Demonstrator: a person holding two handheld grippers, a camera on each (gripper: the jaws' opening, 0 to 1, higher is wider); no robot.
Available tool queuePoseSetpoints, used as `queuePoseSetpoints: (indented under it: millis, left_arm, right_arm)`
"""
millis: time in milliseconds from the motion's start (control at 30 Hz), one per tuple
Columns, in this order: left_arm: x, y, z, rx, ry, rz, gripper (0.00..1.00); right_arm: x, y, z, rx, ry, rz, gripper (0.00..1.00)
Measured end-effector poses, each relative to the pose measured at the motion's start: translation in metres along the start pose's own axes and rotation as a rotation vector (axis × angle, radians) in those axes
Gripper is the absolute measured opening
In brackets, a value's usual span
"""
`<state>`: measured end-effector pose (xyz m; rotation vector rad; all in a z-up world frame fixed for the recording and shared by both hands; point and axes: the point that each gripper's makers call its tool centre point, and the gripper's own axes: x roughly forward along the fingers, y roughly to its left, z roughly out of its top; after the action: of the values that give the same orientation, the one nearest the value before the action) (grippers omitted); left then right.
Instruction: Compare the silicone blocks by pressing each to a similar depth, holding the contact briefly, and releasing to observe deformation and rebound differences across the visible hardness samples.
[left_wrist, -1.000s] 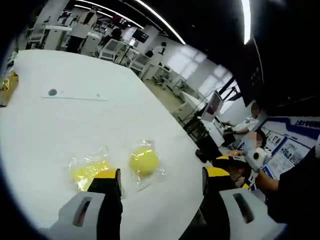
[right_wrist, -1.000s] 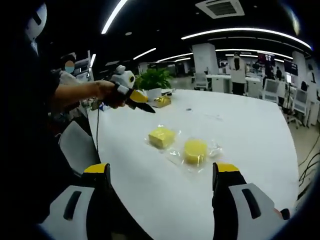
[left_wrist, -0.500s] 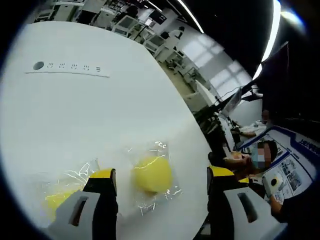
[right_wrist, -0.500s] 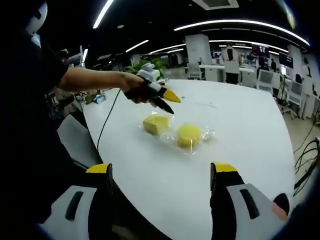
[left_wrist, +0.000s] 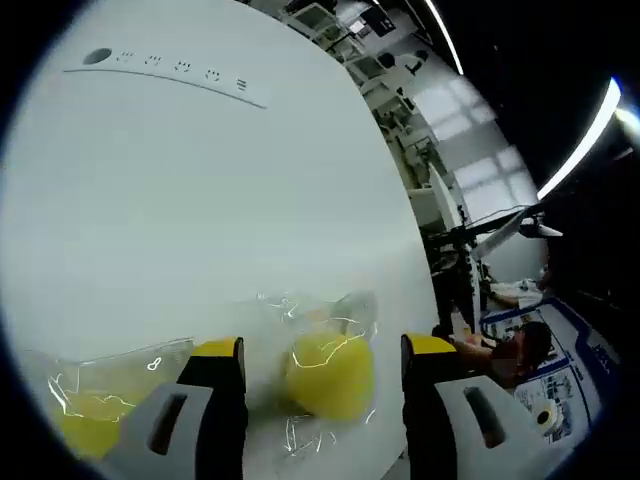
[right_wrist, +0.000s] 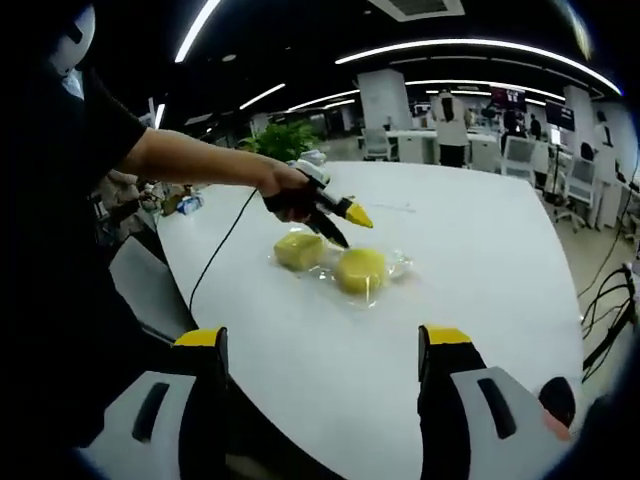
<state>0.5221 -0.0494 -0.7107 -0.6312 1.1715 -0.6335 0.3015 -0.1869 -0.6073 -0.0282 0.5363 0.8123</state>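
The left gripper (left_wrist: 320, 350) stands with its jaws wide apart, straddling the round yellow block (left_wrist: 330, 372), which lies in a clear wrapper (left_wrist: 300, 310) on the white table (left_wrist: 200, 200) close to its near edge. The square yellow block (right_wrist: 299, 249) sits just beside the round one, towards the person's side, also in clear film. In the right gripper view the left gripper appears above the two blocks, yellow tips angled down at them; whether it touches either cannot be told. The right gripper (right_wrist: 320, 350) hangs well back off the table edge, jaws wide and holding nothing. Risks, in my judgement: the loose, glossy film may slide or bunch under a jaw, so the press could skid off the block or push it towards the edge. The open jaws may land either side of the round block and miss it altogether. Uneven depth between samples would spoil the comparison.
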Motion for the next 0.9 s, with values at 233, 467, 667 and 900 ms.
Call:
queuePoseSetpoints:
  millis: [233, 467, 667, 900]
  left_arm:
    - [0.014, 0.008, -0.006, -0.017, 0.04, -0.012, 0.37]
    - [0.017, 0.008, -0.001, 0.052, -0.044, -0.034, 0.07]
    - [0.016, -0.004, -0.008, 0.085, -0.053, -0.096, 0.0]
    - [-0.011, -0.045, -0.016, 0.314, -0.089, -0.216, 0.0]
  right_arm:
    - [-0.009, -0.007, -0.002, 0.016, -0.001, -0.032, 0.69]
    - [-0.011, -0.007, -0.008, 0.04, 0.008, -0.034, 0.66]
    - [-0.014, -0.004, -0.008, 0.027, 0.023, -0.036, 0.64]
    - [-0.011, -0.004, -0.005, 0.013, 0.019, -0.031, 0.63]
